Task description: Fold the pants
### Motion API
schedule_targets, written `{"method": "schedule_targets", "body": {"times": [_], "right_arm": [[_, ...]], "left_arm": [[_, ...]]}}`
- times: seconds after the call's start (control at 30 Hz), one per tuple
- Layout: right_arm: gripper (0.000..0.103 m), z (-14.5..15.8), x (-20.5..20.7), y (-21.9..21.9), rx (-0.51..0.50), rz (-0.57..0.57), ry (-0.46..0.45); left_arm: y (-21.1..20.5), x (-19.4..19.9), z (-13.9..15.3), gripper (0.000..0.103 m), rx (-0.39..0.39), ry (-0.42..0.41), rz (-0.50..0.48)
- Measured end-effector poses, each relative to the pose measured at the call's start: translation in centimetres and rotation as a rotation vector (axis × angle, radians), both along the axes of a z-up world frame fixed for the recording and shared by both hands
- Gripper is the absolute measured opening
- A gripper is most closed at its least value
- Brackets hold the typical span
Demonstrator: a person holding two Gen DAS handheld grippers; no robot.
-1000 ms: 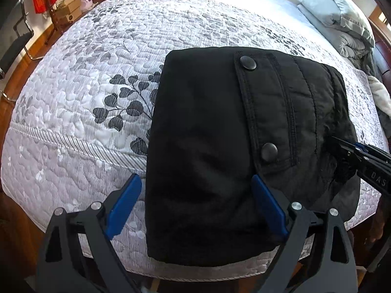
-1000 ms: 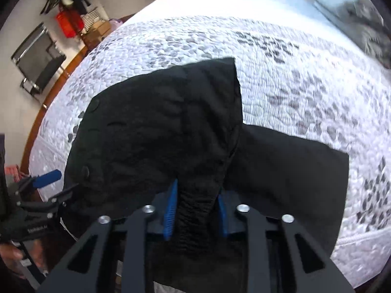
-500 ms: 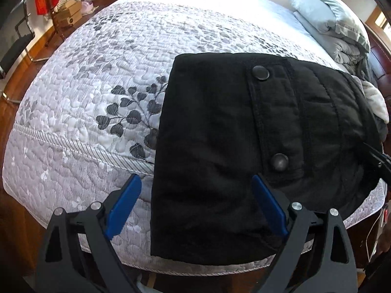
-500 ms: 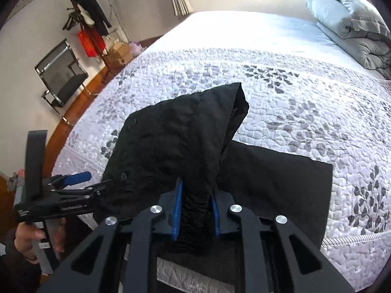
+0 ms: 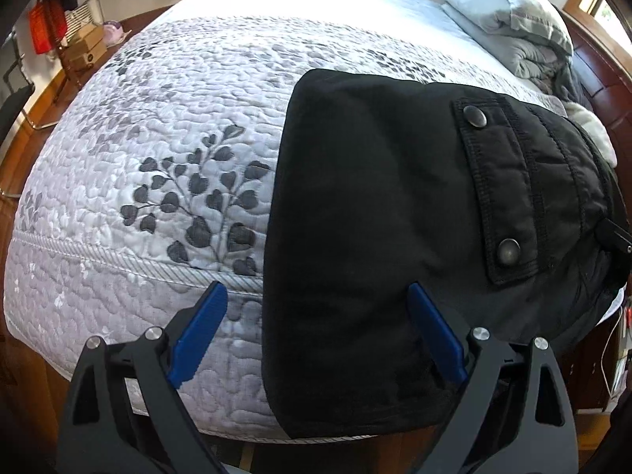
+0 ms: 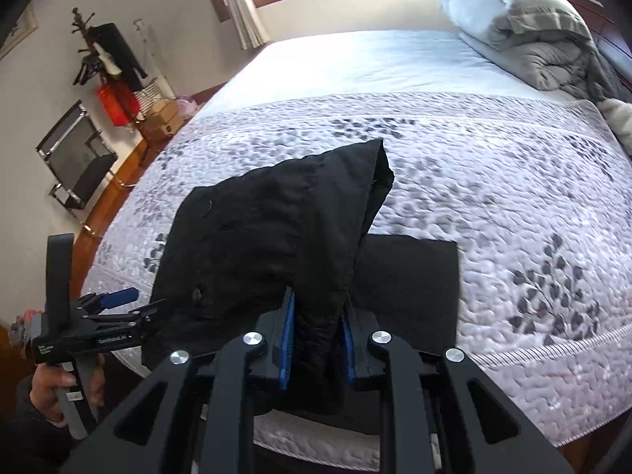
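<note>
Black pants (image 5: pixel 375 213) lie partly folded on the quilted bed, near its front edge, with a snap-button pocket flap (image 5: pixel 497 185) facing up. My left gripper (image 5: pixel 316 335) is open, its blue pads either side of the pants' near left part, holding nothing. My right gripper (image 6: pixel 316 339) is shut on a bunched edge of the pants (image 6: pixel 276 245) and holds it lifted above a flat lower layer (image 6: pixel 410 276). The left gripper (image 6: pixel 118 308) also shows in the right wrist view, at the pants' left side.
The bed has a grey leaf-print quilt (image 5: pixel 170 150). A folded grey duvet and pillow (image 6: pixel 525 35) sit at the far right. A chair (image 6: pixel 75 158), boxes and a coat rack (image 6: pixel 106 63) stand by the left wall. The wood floor lies beyond the bed's edge.
My right gripper has risen and pulled back, lifting the pants' edge higher. The left gripper has drawn back a little and shifted left, still open.
</note>
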State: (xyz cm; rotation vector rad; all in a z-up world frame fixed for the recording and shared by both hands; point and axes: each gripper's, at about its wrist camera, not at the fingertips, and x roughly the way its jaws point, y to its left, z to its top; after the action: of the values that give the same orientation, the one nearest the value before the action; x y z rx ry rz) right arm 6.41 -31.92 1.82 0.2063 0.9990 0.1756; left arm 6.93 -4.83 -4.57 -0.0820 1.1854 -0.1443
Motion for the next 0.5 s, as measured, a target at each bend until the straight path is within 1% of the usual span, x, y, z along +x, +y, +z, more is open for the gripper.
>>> {"method": "schedule_targets", "body": {"times": [0.13,0.27,0.5], "right_arm": [[0.02,-0.7,-0.4,-1.7,0.0,-0.036,0.018],[0.02,-2.0,-0.7,-2.8,-0.033,-0.076,0.051],[0.02,-6.0,-0.9,-4.2,-0.035,-0.128,0.13]], "left_arm": [[-1.1,-0.1,-0.3,0.092,0.006,0.011,-0.014],[-2.0,-0.3,-0.1,0.092,0.021,0.006,-0.026],[-3.4,-0.7,0.5,0.092,0.031,-0.016,-0.045]]}}
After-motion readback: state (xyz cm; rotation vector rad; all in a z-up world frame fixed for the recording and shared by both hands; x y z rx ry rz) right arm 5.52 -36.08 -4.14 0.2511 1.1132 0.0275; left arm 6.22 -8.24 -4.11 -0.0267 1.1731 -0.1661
